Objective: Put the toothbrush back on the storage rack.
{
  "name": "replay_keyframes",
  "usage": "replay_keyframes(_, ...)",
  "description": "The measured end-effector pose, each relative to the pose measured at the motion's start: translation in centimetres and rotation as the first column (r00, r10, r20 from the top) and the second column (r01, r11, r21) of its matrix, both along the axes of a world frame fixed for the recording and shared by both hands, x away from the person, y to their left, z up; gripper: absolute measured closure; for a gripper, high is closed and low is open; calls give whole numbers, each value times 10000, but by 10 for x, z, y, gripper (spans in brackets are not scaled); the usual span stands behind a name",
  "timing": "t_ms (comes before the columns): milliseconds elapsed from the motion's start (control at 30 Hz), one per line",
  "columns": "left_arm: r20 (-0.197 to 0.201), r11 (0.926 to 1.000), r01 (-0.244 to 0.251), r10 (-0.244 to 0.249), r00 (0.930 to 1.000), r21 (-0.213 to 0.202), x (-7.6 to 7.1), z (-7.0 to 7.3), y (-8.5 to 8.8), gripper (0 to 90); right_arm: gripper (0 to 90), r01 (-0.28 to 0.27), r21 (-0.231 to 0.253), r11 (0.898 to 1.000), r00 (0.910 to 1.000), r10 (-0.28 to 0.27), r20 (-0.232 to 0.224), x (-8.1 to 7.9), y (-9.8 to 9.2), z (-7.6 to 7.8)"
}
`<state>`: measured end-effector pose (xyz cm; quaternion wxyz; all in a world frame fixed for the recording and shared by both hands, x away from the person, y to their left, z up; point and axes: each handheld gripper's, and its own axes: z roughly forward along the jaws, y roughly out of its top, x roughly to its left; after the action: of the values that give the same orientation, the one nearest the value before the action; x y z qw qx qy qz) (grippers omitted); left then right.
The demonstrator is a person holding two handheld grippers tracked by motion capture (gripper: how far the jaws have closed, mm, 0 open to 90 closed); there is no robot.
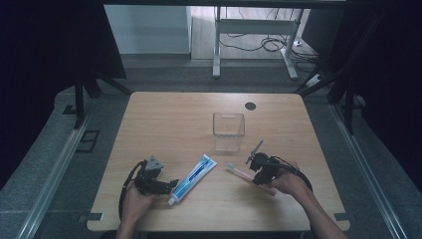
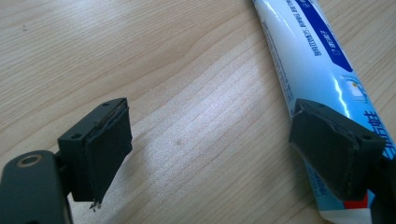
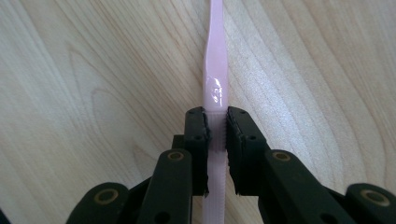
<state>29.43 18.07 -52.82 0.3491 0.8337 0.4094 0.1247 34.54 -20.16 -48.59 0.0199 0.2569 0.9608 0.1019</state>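
A pink toothbrush [image 1: 239,172] lies on the wooden table [image 1: 169,119] at the front right, and my right gripper [image 1: 259,172] is shut on its handle. In the right gripper view both pads press the handle of the toothbrush [image 3: 215,74] from either side, at the right gripper [image 3: 216,130]. A white and blue toothpaste tube [image 1: 195,178] lies diagonally at the front centre. My left gripper [image 1: 166,186] stands open beside the tube's cap end. In the left gripper view the left gripper [image 2: 210,140] has bare wood between its jaws, and one jaw sits in front of the toothpaste tube [image 2: 313,56].
A clear plastic cup [image 1: 228,130] stands upright behind the toothbrush, near the table's middle. A round dark hole [image 1: 250,106] is set in the far part of the tabletop. Dark frames and curtains flank the table.
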Motion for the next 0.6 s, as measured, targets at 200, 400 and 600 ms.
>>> replay_keyframes(200, 41, 10000, -24, 24, 10000, 35, 0, 0, -1, 133, 790, 232, 337, 9992, 9996, -237, 128, -4, -4, 9)
replay_keyframes(400, 71, 10000, -11, 10, 10000, 55, 0, 0, 0, 133, 790, 436, 720, 9964, 9988, -449, 175, -5, -9, 16)
replay_keyframes(600, 65, 10000, -21, 21, 10000, 29, 0, 0, 0, 133, 790, 568, 1164, 9916, 9976, -611, 338, -8, -14, 24)
